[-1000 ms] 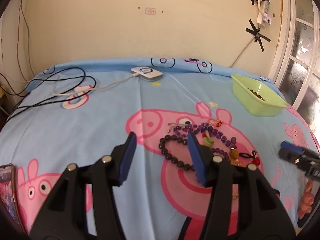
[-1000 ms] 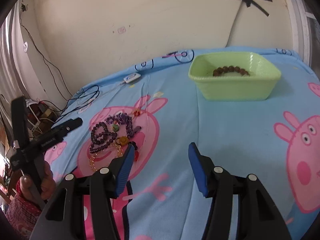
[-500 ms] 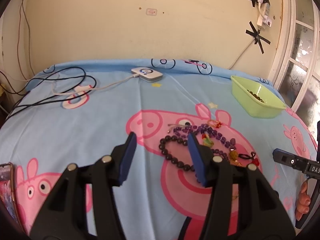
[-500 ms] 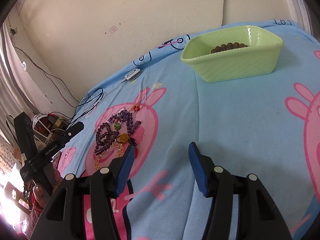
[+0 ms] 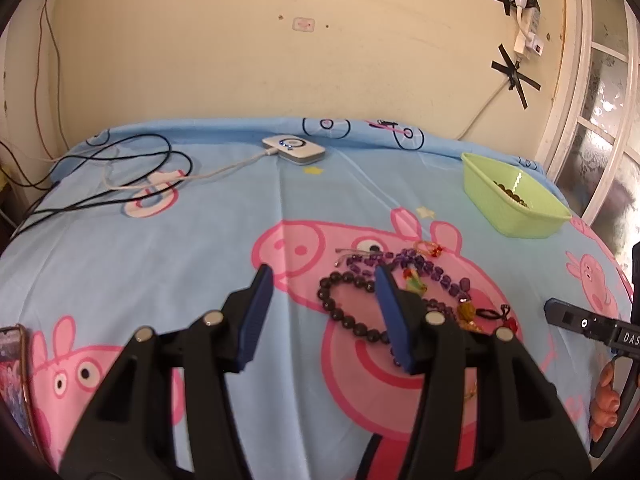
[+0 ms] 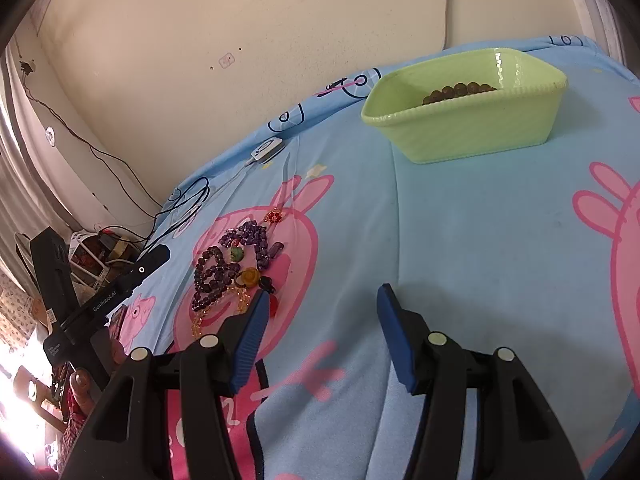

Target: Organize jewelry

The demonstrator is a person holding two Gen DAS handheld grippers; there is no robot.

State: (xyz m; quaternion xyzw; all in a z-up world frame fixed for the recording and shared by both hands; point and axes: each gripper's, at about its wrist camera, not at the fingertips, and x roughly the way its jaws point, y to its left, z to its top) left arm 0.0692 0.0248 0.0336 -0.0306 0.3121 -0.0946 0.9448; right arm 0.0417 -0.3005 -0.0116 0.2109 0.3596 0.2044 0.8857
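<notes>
Now both my left gripper (image 5: 322, 314) and right gripper (image 6: 320, 330) stand open and empty. Near them the bead bracelets (image 5: 400, 292) lie tangled, light and slippery; I would pinch one strand.

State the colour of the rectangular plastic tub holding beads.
Light green; the right wrist view shows it best.

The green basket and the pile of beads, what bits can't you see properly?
- Green basket: right wrist view, its near wall hides most of the brown bead bracelet inside.
- Black bead bracelet: left wrist view, the left gripper finger covers part of its loop.
- Jewelry pile: right wrist view, too tangled to count the pieces.
</notes>
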